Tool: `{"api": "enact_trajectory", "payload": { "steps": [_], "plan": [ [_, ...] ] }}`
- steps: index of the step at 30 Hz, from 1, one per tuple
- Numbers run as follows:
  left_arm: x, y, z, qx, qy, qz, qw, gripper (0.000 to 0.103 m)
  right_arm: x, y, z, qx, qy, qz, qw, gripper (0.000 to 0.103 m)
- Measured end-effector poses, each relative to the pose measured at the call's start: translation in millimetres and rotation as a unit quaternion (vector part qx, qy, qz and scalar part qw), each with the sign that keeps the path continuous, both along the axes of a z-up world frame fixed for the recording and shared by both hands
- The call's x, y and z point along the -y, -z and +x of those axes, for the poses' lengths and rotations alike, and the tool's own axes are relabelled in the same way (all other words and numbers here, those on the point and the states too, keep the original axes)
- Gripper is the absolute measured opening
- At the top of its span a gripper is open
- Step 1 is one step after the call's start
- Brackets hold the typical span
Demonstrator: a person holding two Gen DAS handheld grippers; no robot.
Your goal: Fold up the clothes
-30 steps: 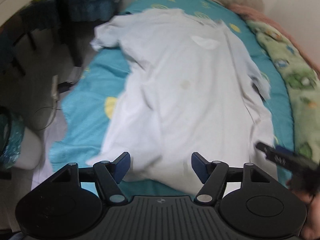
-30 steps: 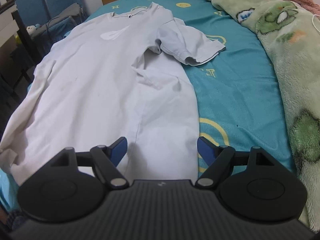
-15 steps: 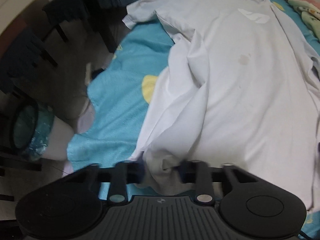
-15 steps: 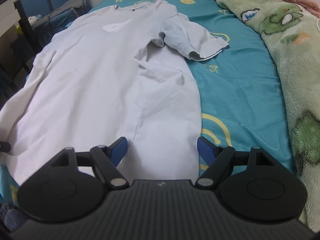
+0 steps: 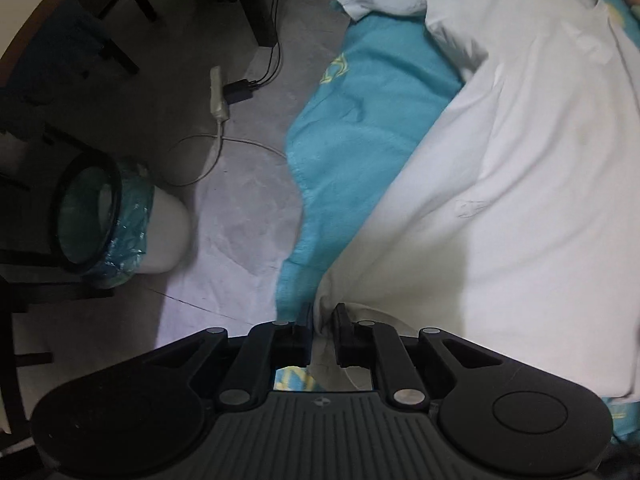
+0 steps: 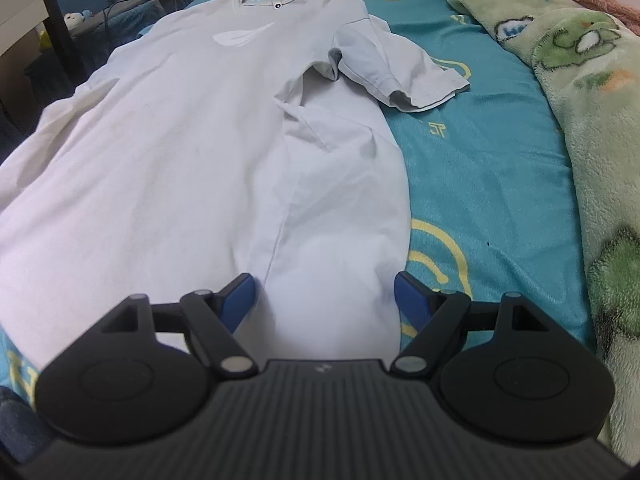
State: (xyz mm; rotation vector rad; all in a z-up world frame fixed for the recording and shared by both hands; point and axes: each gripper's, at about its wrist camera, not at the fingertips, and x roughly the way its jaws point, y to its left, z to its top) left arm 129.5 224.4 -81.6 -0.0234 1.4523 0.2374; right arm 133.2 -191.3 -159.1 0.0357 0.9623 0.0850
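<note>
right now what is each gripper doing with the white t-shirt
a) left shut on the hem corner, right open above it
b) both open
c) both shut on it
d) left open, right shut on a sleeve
a: the left gripper pinches a corner of the white t-shirt, while the right gripper has its jaws spread wide over the hem.

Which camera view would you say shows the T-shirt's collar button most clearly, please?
The right wrist view: the dark collar button sits sharp at the neckline of the white T-shirt, which lies full length. In the left wrist view the collar lies at the blurred upper right edge, and the button is barely discernible.
</note>
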Motion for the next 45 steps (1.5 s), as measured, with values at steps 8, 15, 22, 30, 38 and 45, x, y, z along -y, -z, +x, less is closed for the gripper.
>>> {"api": "enact_trajectory", "payload": {
  "steps": [8,15,22,30,38,45],
  "plan": [
    [47.2,-52.0,-18.8,0.123,0.053,0.02,0.9908,0.077,17.2,-9.5,-3.4,0.008,0.039,0.041,0.998,0.078],
    [107.6,-77.5,-49.3,0.278,0.035,-0.096,0.9551,0.088,20.1,-34.3,-22.4,0.026,0.015,0.095,0.995,0.071],
    [107.7,-7.2,-51.6,0.237,-0.009,-0.158,0.9585,0.077,-3.3,-38.8,-50.0,-0.034,-0.064,0.106,0.992,0.07],
    [41.6,6.4,-47.2,0.227,-0.122,-0.22,0.9408,0.084,-36.3,-15.2,-45.8,-0.132,-0.099,0.042,0.985,0.052],
    [-8.6,9.0,-59.0,0.235,-0.215,-0.259,0.9117,0.084,-14.6,-40.8,-50.3,-0.112,-0.055,0.063,0.99,0.012],
    [-6.4,3.6,-62.3,0.24,-0.204,-0.271,0.9096,0.084,65.3,-111.2,-52.5,-0.024,0.048,0.112,0.992,0.01]
  ]
}}
